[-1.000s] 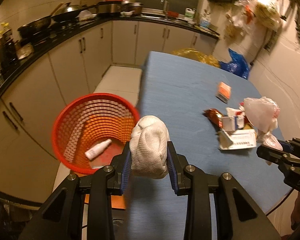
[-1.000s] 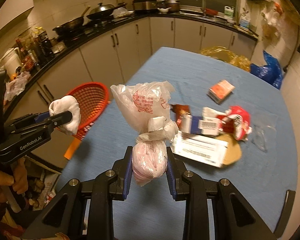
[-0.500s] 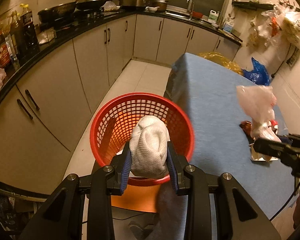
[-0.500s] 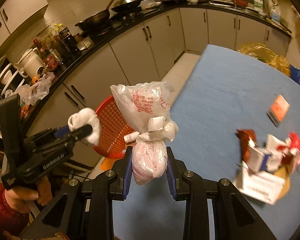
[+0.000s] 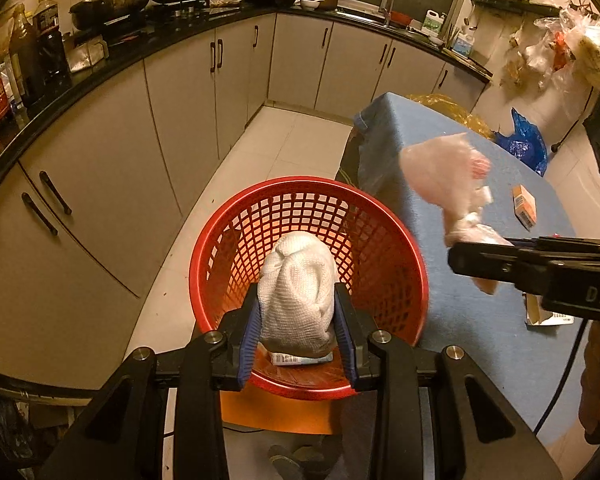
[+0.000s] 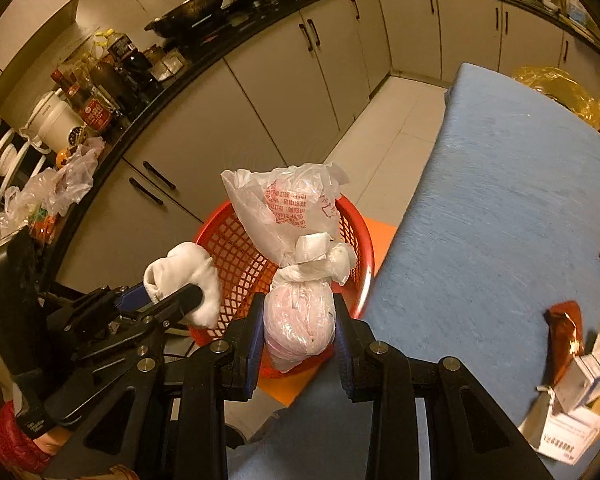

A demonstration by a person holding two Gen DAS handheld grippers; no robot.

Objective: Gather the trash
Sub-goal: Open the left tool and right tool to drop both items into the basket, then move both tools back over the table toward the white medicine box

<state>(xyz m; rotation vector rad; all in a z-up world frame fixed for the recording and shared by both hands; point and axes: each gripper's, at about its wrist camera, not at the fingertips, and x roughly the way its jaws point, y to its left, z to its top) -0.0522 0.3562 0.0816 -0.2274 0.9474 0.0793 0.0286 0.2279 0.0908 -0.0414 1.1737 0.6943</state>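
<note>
— Left gripper (image 5: 298, 326)?
— Jaws clamped on a white cloth wad (image 5: 298, 292), held above the red basket (image 5: 404, 240).
— Right gripper (image 6: 299, 334)?
— Clenched on a knotted plastic bag (image 6: 296, 280), beside the basket, at the blue table (image 6: 500, 184) edge.

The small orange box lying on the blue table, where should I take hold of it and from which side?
Grip the orange box across its two long narrow sides, coming straight down from above. It lies flat on the blue table, apart from the other litter, so its long edges look free for the fingers of a hand-held gripper.
</note>
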